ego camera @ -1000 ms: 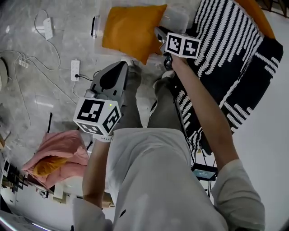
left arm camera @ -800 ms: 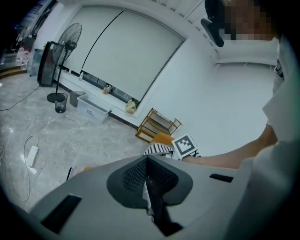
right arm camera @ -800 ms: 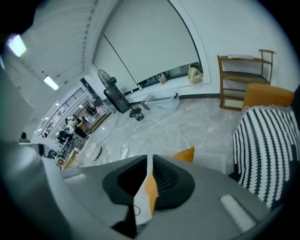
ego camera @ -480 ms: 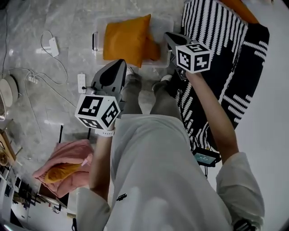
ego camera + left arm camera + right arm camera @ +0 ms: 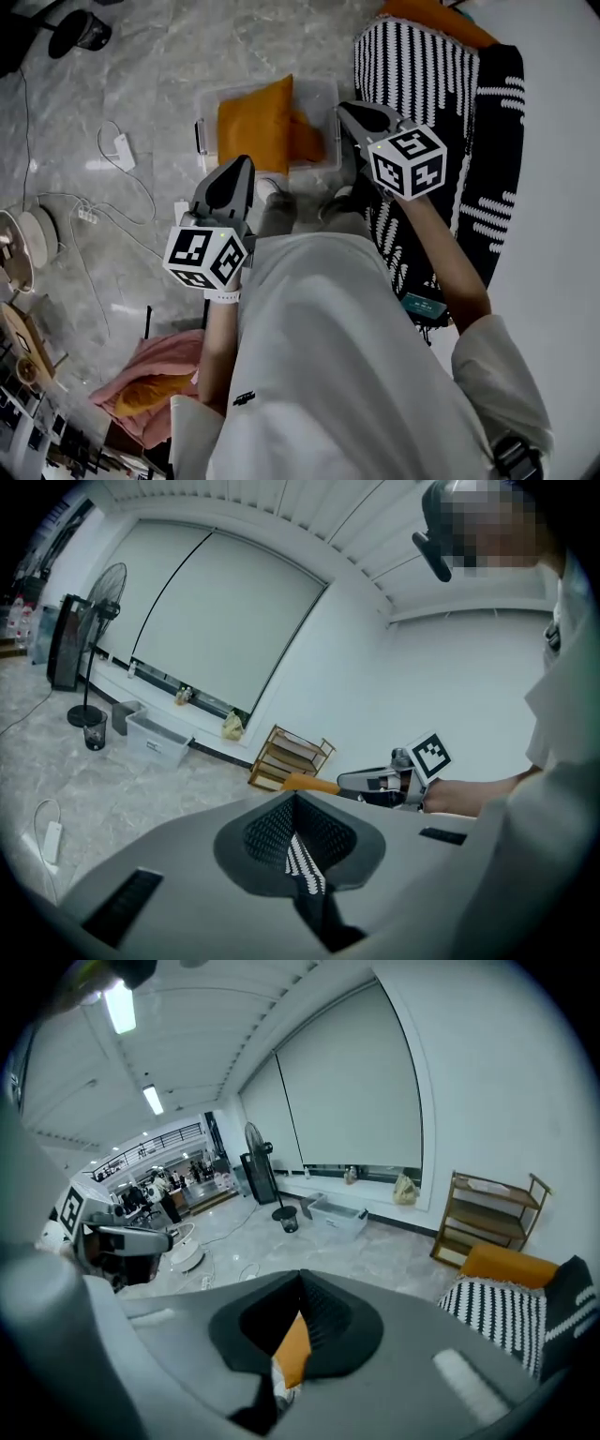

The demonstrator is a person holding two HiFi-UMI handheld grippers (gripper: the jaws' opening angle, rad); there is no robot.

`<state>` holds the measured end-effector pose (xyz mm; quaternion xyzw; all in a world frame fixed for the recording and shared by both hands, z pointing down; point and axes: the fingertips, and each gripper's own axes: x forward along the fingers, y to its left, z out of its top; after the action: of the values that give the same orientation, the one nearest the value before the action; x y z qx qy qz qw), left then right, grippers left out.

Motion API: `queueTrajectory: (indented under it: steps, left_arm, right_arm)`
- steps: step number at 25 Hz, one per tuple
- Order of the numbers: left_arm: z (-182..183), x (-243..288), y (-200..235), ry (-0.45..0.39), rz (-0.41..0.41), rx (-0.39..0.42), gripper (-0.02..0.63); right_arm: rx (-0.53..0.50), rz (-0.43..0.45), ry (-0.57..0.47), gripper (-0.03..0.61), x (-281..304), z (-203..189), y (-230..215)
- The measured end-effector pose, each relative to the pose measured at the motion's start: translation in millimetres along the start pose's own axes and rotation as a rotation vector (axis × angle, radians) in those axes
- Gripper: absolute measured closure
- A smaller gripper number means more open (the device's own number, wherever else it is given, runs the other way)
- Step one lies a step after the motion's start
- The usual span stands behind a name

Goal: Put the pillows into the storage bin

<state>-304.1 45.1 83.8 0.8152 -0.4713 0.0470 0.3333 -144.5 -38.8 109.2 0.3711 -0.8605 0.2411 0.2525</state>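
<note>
An orange pillow (image 5: 255,122) lies in the clear storage bin (image 5: 323,89) on the floor, with a darker orange pillow (image 5: 307,139) beside it inside. My right gripper (image 5: 349,111) hangs above the bin's right edge, shut and holding nothing; in its own view only a strip of the orange pillow (image 5: 292,1349) shows past the right gripper's (image 5: 300,1283) closed jaws. My left gripper (image 5: 234,172) is held over the floor just in front of the bin, jaws together and empty. In its own view the left gripper (image 5: 295,803) points level toward the right gripper (image 5: 342,780).
A black-and-white striped throw (image 5: 422,75) covers a seat right of the bin, with an orange cushion (image 5: 431,11) behind it. A pink cloth (image 5: 155,361) wrapped around another orange pillow (image 5: 150,396) lies at the lower left. Power strips and cables (image 5: 122,145) trail over the floor to the left.
A second ago my right gripper was at the orange pillow's right corner above the bin. The pillow now lies in the bin and the gripper has drawn away to the right.
</note>
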Motion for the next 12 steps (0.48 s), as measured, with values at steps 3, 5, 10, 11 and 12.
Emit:
queueTrajectory:
  steps: [3,5,10,11,12]
  left_arm:
    - [12,-5,-12,-0.011,-0.024,0.036,0.606]
    - [21,-8,-18,-0.015,-0.038,0.059,0.606]
    - [57,-18,-18,-0.079,-0.035,0.105,0.606]
    - [62,-20,-16,-0.091,-0.033,0.11,0.606]
    - [67,-22,-16,-0.103,-0.034,0.112,0.606]
  right_arm:
    - [0.007,0.008,-0.054,0.566,-31,18,8]
    - [0.016,0.007,-0.089,0.566,-50,27,13]
    - [0.016,-0.012,-0.175,0.566,-84,56,19]
    - [0.018,-0.022,-0.194,0.566,-91,60,20]
    - [0.019,-0.035,-0.209,0.566,-98,63,21]
